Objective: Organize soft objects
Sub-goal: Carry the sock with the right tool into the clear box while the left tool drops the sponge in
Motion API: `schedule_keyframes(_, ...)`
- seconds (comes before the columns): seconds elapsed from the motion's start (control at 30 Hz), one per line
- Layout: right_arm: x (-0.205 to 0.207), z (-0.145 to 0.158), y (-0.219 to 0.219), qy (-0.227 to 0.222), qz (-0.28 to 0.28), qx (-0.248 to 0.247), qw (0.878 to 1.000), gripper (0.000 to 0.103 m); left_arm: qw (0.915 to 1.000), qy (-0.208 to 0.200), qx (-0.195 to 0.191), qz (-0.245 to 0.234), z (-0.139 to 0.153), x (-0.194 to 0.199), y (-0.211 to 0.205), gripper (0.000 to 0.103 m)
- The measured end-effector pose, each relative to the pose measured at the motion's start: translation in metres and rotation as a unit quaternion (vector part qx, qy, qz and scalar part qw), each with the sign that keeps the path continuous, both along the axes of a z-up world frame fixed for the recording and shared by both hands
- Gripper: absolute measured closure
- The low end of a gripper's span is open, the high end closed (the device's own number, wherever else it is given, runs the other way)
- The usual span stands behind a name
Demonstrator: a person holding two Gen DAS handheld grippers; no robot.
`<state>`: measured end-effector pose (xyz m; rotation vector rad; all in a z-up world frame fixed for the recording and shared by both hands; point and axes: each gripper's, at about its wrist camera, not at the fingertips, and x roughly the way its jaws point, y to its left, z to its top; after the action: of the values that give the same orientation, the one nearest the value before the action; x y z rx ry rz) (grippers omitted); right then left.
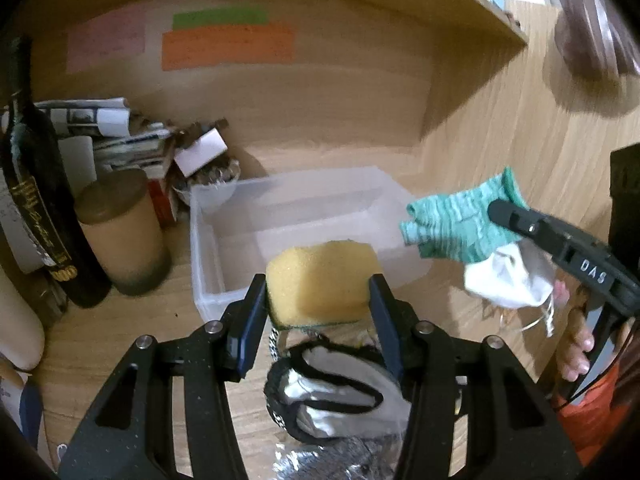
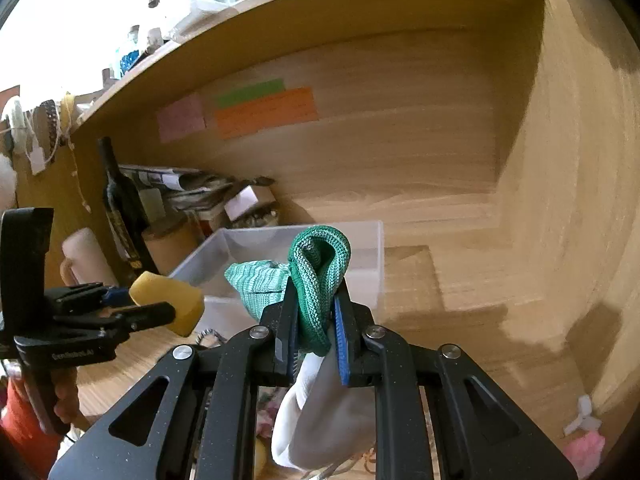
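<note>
Left wrist view: the left gripper (image 1: 318, 300) is clamping a yellow sponge (image 1: 322, 280) at frame centre, before a clear plastic bin (image 1: 208, 240) sitting on the wooden desk (image 1: 120, 320). At right, the right gripper (image 2: 316, 330) is pinching a green-and-white sock (image 2: 320, 276). Coloured paper notes (image 1: 228, 46) are sticking to the wooden back panel, upper left.

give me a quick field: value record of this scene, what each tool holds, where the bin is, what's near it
left tool: shut on yellow sponge, held near the bin's front edge
right tool: shut on green sock, white cloth hanging below
clear plastic bin: on wooden desk, looks empty
left of bin: dark bottle, tan cylinder container
back wall: orange note, green note
</note>
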<state>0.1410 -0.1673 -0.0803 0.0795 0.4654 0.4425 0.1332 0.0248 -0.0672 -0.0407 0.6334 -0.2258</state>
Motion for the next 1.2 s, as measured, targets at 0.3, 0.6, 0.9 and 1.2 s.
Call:
schedule_keyframes(0.3,0.018,0.007,0.014,-0.001,0.014,0.009,1.000,0.089,0.9992,-0.004,-0.010,0.039,0.005,0.024,0.021,0.053)
schedule_keyframes(0.6,0.060,-0.011,0.040,0.046,0.006,-0.047,0.998,0.088,0.9980,0.040,0.002,0.048,-0.020,0.064,0.026,0.052)
schedule_keyframes(0.9,0.071,-0.020,0.058,0.058,0.017,-0.105,0.993,0.060,0.9968,0.061,0.030,0.042,-0.035,0.081,0.017,0.048)
schedule_keyframes(1.2,0.068,-0.019,0.055,0.057,0.023,-0.099,0.993,0.033,0.9974,0.052,0.028,0.042,-0.029,0.075,0.019,0.034)
